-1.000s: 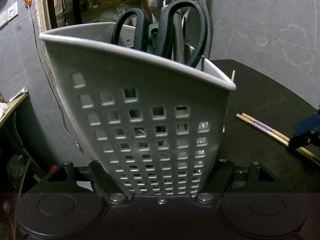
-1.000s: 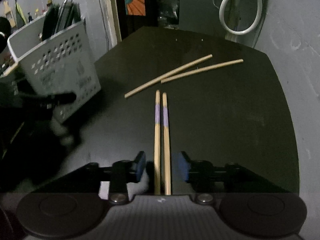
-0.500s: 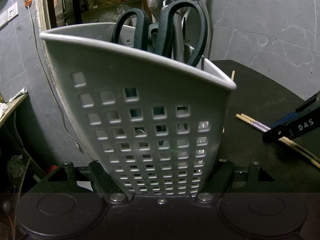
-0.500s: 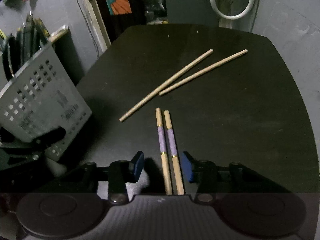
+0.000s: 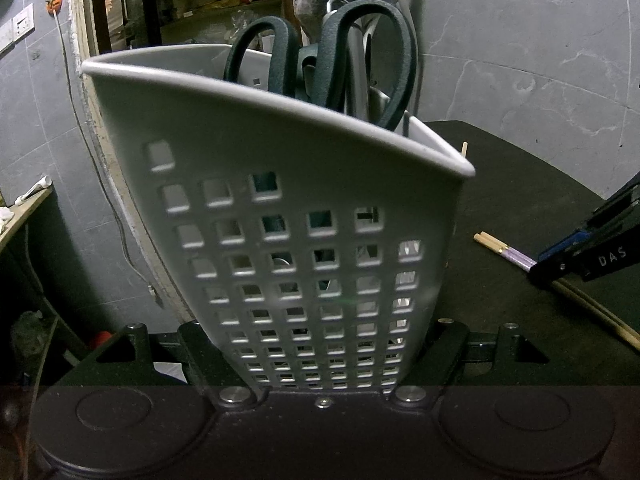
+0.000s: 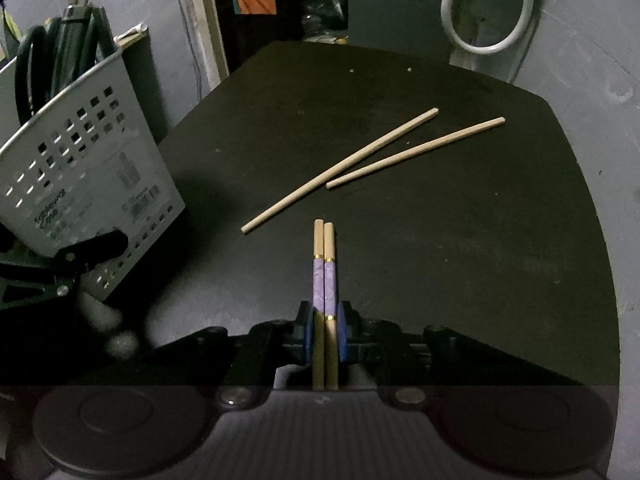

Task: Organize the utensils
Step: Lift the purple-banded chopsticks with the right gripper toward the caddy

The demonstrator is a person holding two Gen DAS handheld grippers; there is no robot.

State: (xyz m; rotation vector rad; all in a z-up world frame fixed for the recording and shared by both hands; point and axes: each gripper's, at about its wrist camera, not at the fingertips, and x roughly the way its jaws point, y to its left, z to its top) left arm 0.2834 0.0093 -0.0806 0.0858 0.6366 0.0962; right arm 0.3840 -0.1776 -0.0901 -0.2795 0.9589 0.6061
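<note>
Right gripper (image 6: 325, 334): fingers closed on the purple-banded chopsticks (image 6: 325, 280), gripped mid-length, tips lying forward over the dark surface (image 6: 460, 248).
Left gripper (image 5: 320, 360): fingers clamping the grey utensil caddy (image 5: 304, 208) (scissors (image 5: 352, 56) inside).
Plain chopsticks (image 6: 372, 160): loose on the surface.
Risk: the pair could scissor apart or pivot when lifted, catching the caddy's rim.

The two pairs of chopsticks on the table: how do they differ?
The purple-banded chopsticks lie side by side, touching; the plain chopsticks splay apart at an angle. The banded pair has gold rings and purple sections; the plain pair is bare wood. The right hand-held gripper is clamped on the banded pair; the plain pair lies free. Both rest on the black table.
</note>
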